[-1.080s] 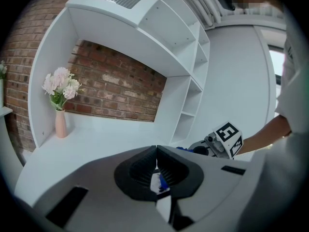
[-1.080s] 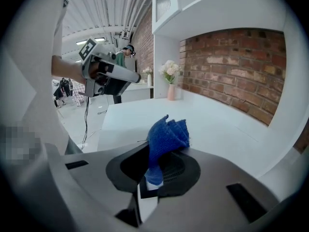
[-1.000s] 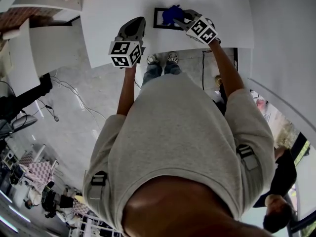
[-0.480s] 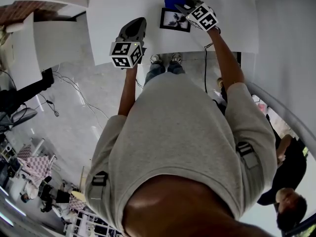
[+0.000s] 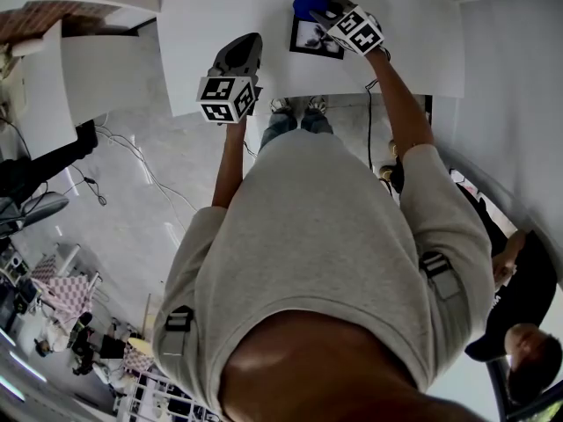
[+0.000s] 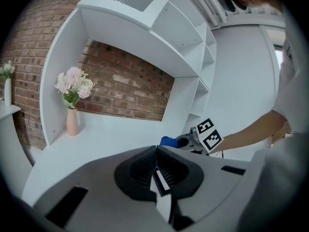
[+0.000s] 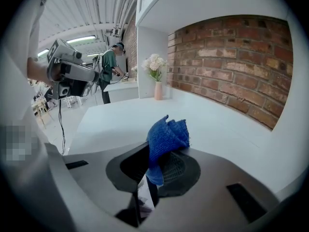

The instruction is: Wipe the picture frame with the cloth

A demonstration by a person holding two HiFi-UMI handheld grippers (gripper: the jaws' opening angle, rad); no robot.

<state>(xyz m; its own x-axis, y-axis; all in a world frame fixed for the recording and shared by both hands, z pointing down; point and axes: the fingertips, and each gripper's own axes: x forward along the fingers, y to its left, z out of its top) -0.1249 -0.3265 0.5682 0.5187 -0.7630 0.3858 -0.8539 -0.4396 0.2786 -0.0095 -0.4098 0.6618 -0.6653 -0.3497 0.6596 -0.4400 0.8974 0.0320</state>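
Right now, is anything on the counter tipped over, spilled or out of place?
Nothing stands out. The picture frame lies flat on the white counter, the blue cloth is bunched in the right gripper near the frame, and the vase of flowers stands upright. No spill shows.

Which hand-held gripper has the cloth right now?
The right hand-held gripper: its jaws pinch the blue cloth by the picture frame. The left hand-held gripper is shut on nothing.
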